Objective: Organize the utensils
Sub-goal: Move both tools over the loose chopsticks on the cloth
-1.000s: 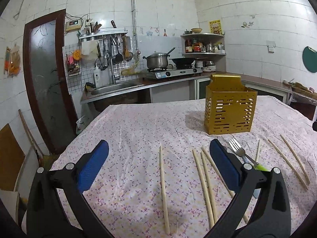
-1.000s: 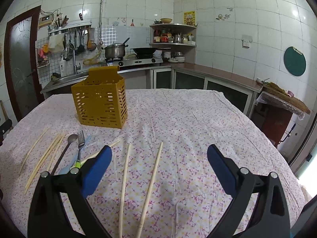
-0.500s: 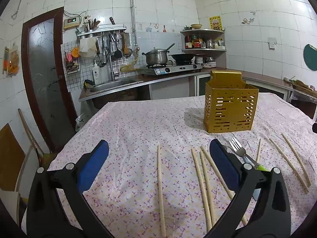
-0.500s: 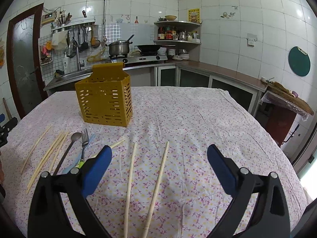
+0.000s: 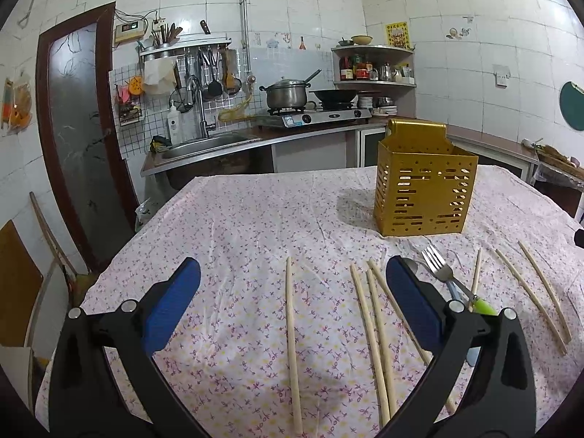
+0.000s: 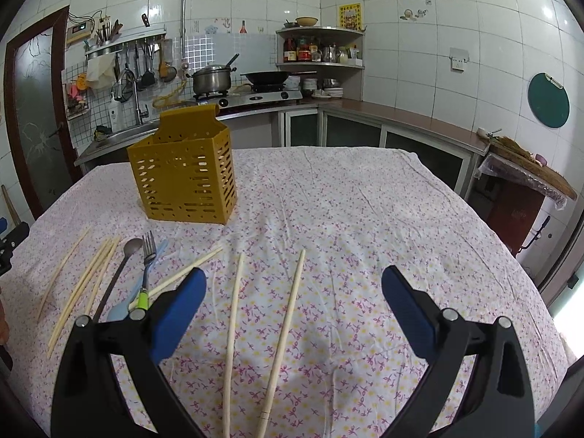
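Floral tablecloth (image 5: 237,219) below; each tool (image 5: 292,292) (image 6: 294,295) gapes wide, empty.

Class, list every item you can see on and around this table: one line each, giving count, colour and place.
Chopsticks: seven, pale wood, lying loose across the near side of the table.
Fork: one, metal with a green handle, left of centre in the right wrist view.
Spoon: one, dark metal, beside the fork.
Pale blue utensil: one, partly under the fork; type unclear.
Utensil holder: one, yellow, perforated, upright behind the cutlery.
Tablecloth: one, white with pink flowers, covering the table.
Pot: one, steel, on the stove.
Wok: one, black, on the stove.
Left tongs: black with blue pads, open, empty.
Right tongs: the same, open, empty.
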`<state>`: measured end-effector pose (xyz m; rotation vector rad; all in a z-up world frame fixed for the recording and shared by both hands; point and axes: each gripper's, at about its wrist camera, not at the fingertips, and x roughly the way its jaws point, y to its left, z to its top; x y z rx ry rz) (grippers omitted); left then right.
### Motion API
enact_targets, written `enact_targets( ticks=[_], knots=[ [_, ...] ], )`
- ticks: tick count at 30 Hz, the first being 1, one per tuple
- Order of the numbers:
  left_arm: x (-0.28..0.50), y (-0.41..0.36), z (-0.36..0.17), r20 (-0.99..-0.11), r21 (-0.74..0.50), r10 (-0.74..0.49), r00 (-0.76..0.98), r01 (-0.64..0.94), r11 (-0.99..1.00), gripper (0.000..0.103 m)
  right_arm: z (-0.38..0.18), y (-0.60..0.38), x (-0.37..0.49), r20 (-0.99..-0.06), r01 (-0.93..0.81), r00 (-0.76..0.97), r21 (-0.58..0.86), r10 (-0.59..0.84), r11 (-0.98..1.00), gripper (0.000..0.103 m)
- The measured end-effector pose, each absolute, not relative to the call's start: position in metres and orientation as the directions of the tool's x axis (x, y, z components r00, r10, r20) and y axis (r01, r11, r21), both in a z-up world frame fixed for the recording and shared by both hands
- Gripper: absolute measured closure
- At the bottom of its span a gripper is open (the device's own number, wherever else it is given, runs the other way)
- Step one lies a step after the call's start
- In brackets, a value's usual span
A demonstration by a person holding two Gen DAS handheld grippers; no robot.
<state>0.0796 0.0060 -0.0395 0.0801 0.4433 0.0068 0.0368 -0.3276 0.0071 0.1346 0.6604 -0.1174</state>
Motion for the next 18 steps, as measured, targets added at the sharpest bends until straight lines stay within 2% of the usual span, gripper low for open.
enact_targets(
  ticks=[14, 18],
  knots=[
    [0.084, 0.007, -0.038, -0.439, 0.065, 0.019, 0.898, 0.011, 0.998, 0.005, 0.009, -0.323, 0.041, -0.632, 0.149, 0.771, 0.065, -0.075, 0.987, 0.008],
    [0.106, 0.010, -0.037, -0.509, 0.058, 0.021, 0.860, 0.010, 0.998, 0.005, 0.007, -0.329, 0.058, -0.670, 0.163, 0.738, 0.064, -0.079, 0.984, 0.008]
  ],
)
